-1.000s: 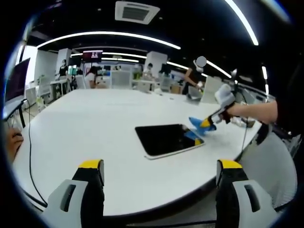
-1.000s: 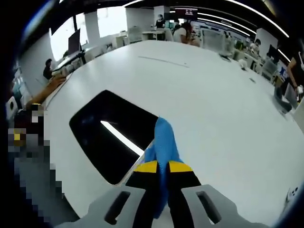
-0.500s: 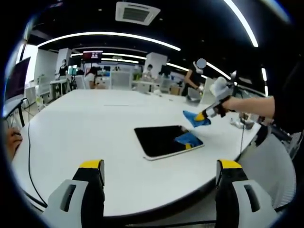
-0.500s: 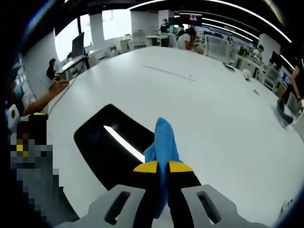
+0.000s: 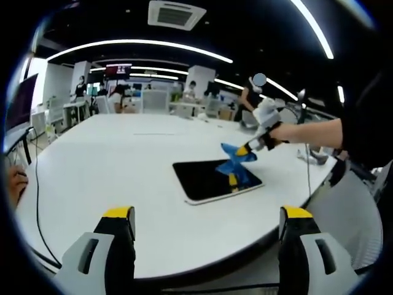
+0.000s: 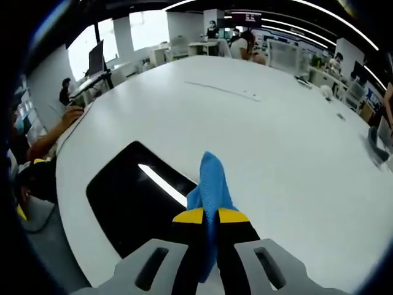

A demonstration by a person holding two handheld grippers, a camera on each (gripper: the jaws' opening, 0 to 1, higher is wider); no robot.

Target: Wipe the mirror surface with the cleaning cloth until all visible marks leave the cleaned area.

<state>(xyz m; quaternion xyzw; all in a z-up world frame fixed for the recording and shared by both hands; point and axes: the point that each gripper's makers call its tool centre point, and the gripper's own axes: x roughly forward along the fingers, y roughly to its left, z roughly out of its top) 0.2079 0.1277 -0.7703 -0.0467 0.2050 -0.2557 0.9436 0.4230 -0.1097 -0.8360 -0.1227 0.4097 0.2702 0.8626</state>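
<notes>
A dark rectangular mirror (image 5: 212,180) (image 6: 138,204) lies flat on the white table (image 5: 110,166). My right gripper (image 6: 208,216) is shut on a blue cleaning cloth (image 6: 210,186), held just above the mirror's right part. In the left gripper view that right gripper (image 5: 246,149) comes in from the right with the cloth (image 5: 234,158) hanging over the mirror, and the cloth's reflection shows in the glass. My left gripper (image 5: 207,214) stands open over the table's near edge, well short of the mirror, with nothing between its fingers.
A black cable (image 5: 38,190) runs along the table's left side. A person's hand (image 6: 66,115) rests at the table edge. Desks, chairs and several people fill the office behind. The table edge curves close under my left gripper.
My right gripper has carried the cloth from beside the mirror's right edge to above the mirror itself. The left gripper has stayed where it was.
</notes>
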